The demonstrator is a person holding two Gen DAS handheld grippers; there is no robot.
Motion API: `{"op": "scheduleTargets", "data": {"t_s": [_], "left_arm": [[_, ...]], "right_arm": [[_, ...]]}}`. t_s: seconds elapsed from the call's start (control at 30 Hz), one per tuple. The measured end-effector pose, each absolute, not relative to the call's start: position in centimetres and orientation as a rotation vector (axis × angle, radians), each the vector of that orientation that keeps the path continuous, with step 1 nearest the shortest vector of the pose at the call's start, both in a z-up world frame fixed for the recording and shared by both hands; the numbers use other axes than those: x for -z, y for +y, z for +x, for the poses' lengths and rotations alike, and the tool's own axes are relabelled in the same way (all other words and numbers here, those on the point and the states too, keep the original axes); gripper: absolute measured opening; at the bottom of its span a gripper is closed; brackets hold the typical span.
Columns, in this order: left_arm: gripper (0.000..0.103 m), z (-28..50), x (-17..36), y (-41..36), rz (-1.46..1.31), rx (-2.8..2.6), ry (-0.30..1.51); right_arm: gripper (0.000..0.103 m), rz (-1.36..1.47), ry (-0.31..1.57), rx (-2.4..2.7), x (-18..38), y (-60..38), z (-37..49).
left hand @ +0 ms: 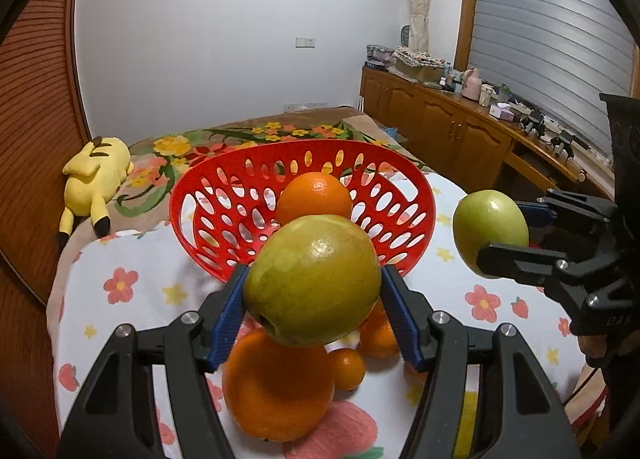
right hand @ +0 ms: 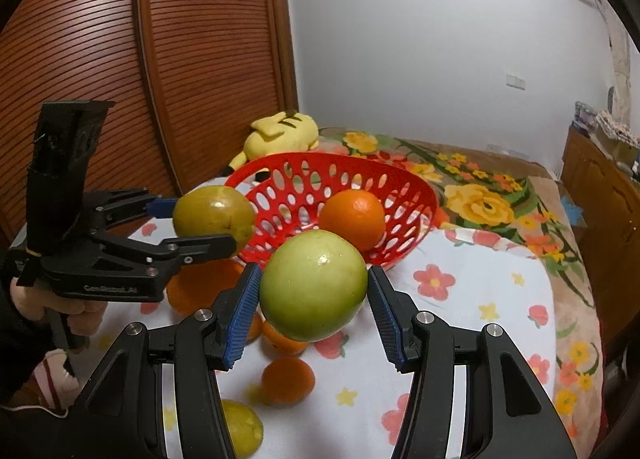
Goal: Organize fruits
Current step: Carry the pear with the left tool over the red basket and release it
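right wrist: left gripper (right hand: 202, 225) reads "genrobot_ai".

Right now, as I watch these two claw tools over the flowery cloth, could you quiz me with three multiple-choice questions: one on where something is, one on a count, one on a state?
1. Where is the yellow plush toy?
A. in the basket
B. on the bed behind the basket
C. on the wooden cabinet

2. How many fruits lie in the red basket?
A. one
B. three
C. none

3. What is the right gripper doing?
A. hanging open and empty
B. clamping the basket rim
C. holding a green fruit in the air

Answers: 1 B, it lies on the floral bedspread beyond the basket. 2 A, only one orange sits inside. 3 C, both blue pads press the fruit's sides above the cloth.
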State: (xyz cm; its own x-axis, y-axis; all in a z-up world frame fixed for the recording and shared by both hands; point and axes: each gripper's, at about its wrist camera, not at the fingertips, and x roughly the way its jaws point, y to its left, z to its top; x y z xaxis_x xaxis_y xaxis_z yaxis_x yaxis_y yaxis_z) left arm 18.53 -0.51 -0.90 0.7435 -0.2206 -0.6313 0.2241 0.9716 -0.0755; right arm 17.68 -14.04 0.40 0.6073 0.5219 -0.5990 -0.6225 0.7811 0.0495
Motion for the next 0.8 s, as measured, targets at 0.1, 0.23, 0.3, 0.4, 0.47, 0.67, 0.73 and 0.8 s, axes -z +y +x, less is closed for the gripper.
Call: {"op": "scheduleTargets", "data": {"t_s": [0.1, 0.23, 0.3, 0.4, 0.47, 0.67, 0.73, 0.8], "left_arm": [[0.064, 19.0, 0.9, -0.5, 0.002, 0.245, 0.692], [0.064, 19.7, 0.9, -0.9, 0.018, 0.239, 0.701], [0.065, 20.2, 1.1, -0.8, 0.013, 0.231, 0.703], [0.065, 20.6, 1.2, -0.8, 0.003, 0.227, 0.708], [0.065, 20.8, 1.2, -0.7, -0.006, 0.224, 0.71], [0.066, 20.7, 1.1, -0.7, -0.01, 0.228, 0.691], [0.068, 20.7, 0.8, -0.5, -0.022, 0.235, 0.68], [0.068, 20.6, 0.7, -0.4, -0.02, 0.224, 0.681]], "right_arm": [[0.055, -0.18, 0.635, -0.66, -0.4, -13.7, 18.0], [0.055, -0.174, 0.633, -0.658, -0.5, -13.7, 18.5], [0.055, -0.171, 0.635, -0.656, -0.6, -13.7, 19.0], [0.055, -0.179, 0.644, -0.654, -0.4, -13.6, 19.4], [0.055, -0.177, 0.651, -0.654, -0.3, -13.6, 19.7], [0.055, -0.175, 0.664, -0.649, 0.2, -13.7, 20.4], [0.055, -0.171, 0.668, -0.647, 0.2, -13.7, 20.7], [0.055, -0.165, 0.672, -0.647, 0.2, -13.7, 21.0]]}}
